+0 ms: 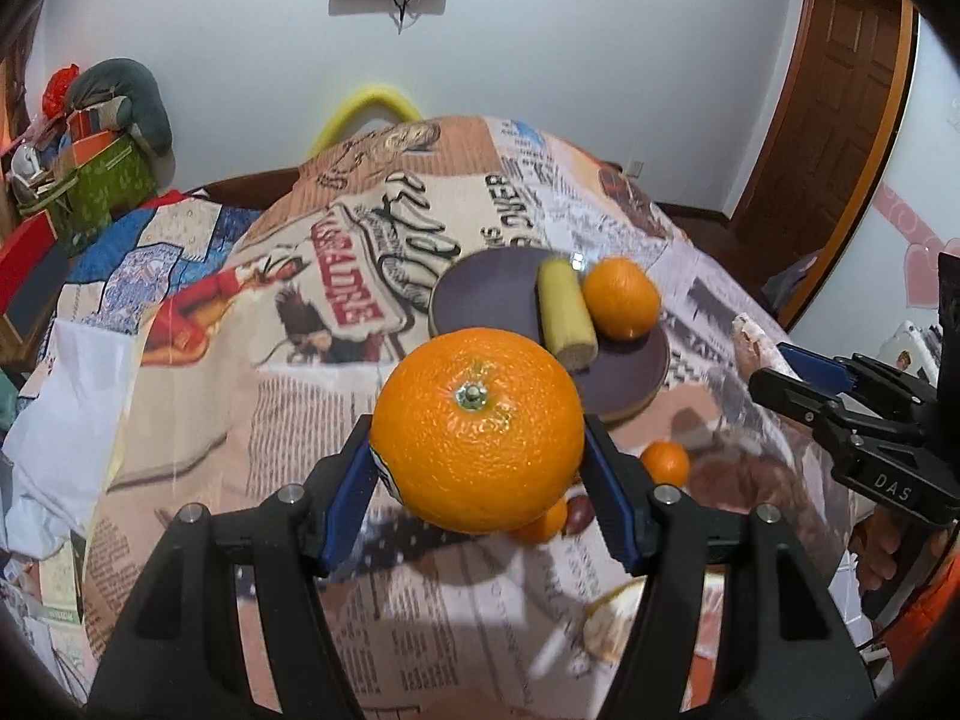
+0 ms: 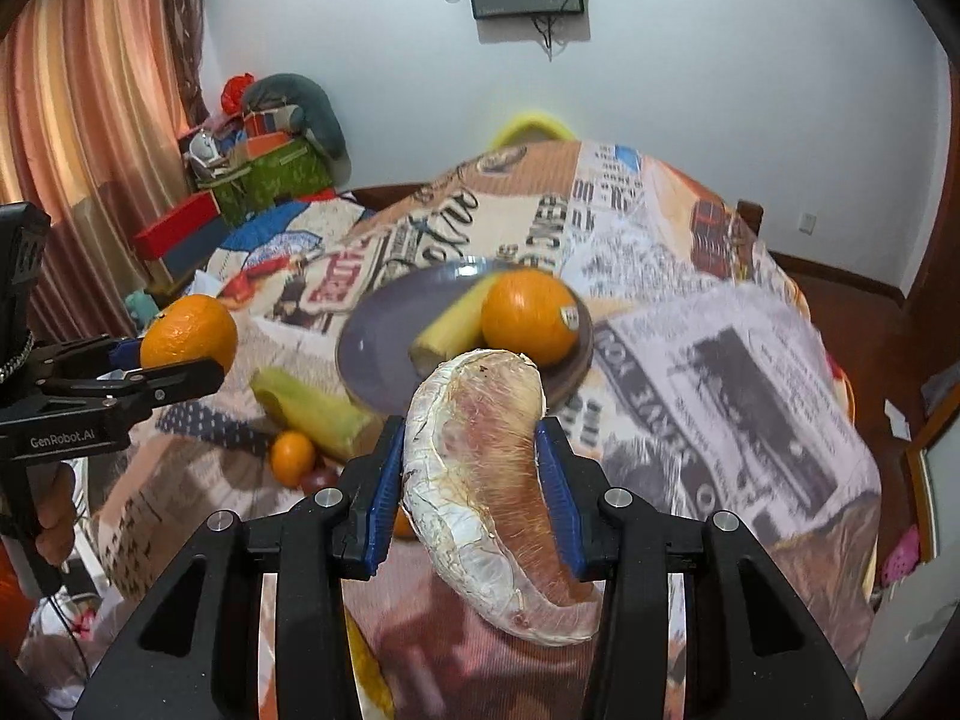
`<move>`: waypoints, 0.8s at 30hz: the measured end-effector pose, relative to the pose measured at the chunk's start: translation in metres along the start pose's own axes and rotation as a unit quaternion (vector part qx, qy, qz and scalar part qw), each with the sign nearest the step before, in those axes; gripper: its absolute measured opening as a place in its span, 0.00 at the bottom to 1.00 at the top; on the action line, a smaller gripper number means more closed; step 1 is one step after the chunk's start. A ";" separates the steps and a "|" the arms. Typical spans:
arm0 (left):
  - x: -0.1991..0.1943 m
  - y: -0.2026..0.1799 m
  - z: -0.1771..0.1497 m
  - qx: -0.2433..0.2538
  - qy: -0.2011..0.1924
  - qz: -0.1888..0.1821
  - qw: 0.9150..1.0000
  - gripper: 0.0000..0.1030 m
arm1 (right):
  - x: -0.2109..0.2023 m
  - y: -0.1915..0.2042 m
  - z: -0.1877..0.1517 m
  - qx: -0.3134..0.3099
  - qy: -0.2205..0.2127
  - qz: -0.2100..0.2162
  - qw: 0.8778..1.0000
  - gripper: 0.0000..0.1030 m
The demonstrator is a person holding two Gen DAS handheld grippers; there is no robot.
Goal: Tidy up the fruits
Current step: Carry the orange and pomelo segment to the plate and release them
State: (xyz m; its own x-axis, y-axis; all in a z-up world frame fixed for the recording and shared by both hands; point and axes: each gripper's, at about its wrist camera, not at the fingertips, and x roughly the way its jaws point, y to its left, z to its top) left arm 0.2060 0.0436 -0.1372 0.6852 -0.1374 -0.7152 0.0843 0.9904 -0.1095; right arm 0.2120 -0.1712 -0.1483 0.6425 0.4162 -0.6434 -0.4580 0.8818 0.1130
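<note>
My left gripper is shut on a large orange, held above the table in front of a dark round plate. The plate holds a pale yellow fruit piece and another orange. My right gripper is shut on a peeled pomelo segment, held just before the same plate, which shows the orange and yellow piece. The left gripper with its orange shows at left in the right wrist view. The right gripper shows at right in the left wrist view.
On the newspaper-print tablecloth lie a green-yellow melon slice, a small orange and a dark red fruit. A small orange and a dark fruit show below the left gripper. Cluttered boxes stand far left.
</note>
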 end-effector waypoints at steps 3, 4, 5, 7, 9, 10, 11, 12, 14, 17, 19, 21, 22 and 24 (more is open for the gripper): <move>0.006 -0.001 0.011 0.002 -0.004 -0.002 1.000 0.63 | 0.003 0.002 0.011 -0.006 -0.011 0.002 1.000 0.38; 0.008 -0.001 0.015 0.003 -0.005 -0.001 1.000 0.63 | 0.004 0.002 0.015 -0.007 -0.015 0.003 1.000 0.38; 0.011 -0.001 0.019 0.003 -0.006 -0.001 1.000 0.63 | 0.005 0.002 0.018 -0.008 -0.018 0.005 1.000 0.38; 0.017 0.000 0.025 0.001 -0.006 -0.002 1.000 0.63 | 0.010 0.003 0.024 -0.010 -0.023 0.008 1.000 0.38; 0.023 0.002 0.032 -0.001 -0.006 -0.004 1.000 0.63 | 0.014 0.004 0.029 -0.015 -0.026 0.009 1.000 0.38; 0.026 0.002 0.035 -0.001 -0.007 -0.004 1.000 0.63 | 0.018 0.004 0.033 -0.017 -0.027 0.010 0.999 0.38; 0.030 0.003 0.039 -0.002 -0.007 -0.004 1.000 0.63 | 0.020 0.005 0.036 -0.019 -0.028 0.012 0.999 0.38; 0.033 0.004 0.041 -0.003 -0.008 -0.004 1.000 0.63 | 0.024 0.005 0.040 -0.021 -0.029 0.015 0.999 0.38; 0.040 0.006 0.048 -0.006 -0.009 -0.007 1.000 0.63 | 0.030 0.006 0.047 -0.028 -0.028 0.017 0.999 0.38; 0.051 0.010 0.055 -0.008 -0.010 -0.009 1.000 0.63 | 0.039 0.009 0.055 -0.044 -0.028 0.016 0.999 0.38; 0.058 0.012 0.059 -0.009 -0.009 -0.009 1.000 0.63 | 0.046 0.010 0.061 -0.051 -0.027 0.015 0.998 0.39; 0.067 0.015 0.064 -0.011 -0.007 -0.008 1.000 0.63 | 0.055 0.011 0.067 -0.056 -0.026 0.015 0.998 0.39; 0.070 0.017 0.065 -0.013 -0.006 -0.008 1.000 0.63 | 0.058 0.011 0.069 -0.058 -0.026 0.016 0.998 0.39; 0.077 0.020 0.069 -0.015 -0.003 -0.009 1.000 0.63 | 0.065 0.011 0.073 -0.061 -0.025 0.017 0.998 0.38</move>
State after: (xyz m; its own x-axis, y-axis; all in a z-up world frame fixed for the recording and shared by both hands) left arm 0.3102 0.0542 -0.1469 0.6878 -0.1553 -0.7091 0.0756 0.9869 -0.1429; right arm 0.2939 -0.1176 -0.1335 0.6534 0.4583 -0.6026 -0.5489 0.8349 0.0398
